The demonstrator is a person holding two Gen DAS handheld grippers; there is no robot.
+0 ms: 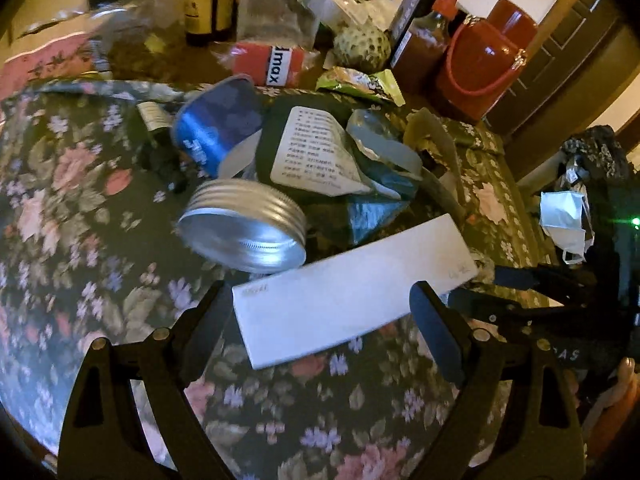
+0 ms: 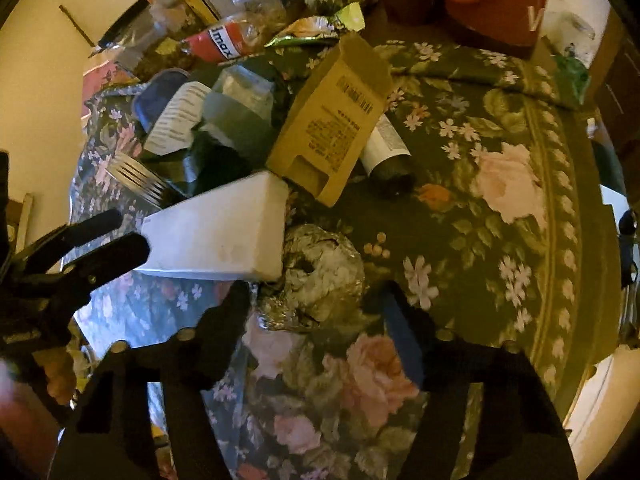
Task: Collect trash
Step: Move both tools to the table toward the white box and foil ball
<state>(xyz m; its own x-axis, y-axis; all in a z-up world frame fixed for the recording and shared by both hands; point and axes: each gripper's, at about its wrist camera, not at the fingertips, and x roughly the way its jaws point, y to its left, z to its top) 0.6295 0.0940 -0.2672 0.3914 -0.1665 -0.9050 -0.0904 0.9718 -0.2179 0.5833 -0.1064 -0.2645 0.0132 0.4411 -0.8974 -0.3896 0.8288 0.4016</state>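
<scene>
Trash lies heaped on a table under a dark flowered cloth (image 1: 80,208), and both claws hang right over the near edge of the pile. Nearest the left gripper (image 1: 320,316) is a flat white box (image 1: 352,280), lying between its two fingers, which stand spread wide on either side of it without pressing it. Nearest the right gripper (image 2: 316,312) is a crumpled ball of foil (image 2: 316,276), just beside the end of the white box; it sits between the half-spread fingers, though the blur keeps me from telling whether the pads touch it.

Just past the white box lies a round silver tin lid (image 1: 244,232), tipped on its edge. Behind it lie a blue can (image 1: 212,124) on its side and a dark pouch with a white printed label (image 1: 312,148). A brown carton (image 2: 332,120) leans over a small dark bottle (image 2: 388,152), and fork tines (image 2: 136,178) stick out from the pile.

Farther back stand a red-labelled bottle lying down (image 1: 268,60), a green wrapper (image 1: 360,84), a knobbly green fruit (image 1: 362,46), a sauce bottle (image 1: 428,36) and a red bag (image 1: 484,60).
</scene>
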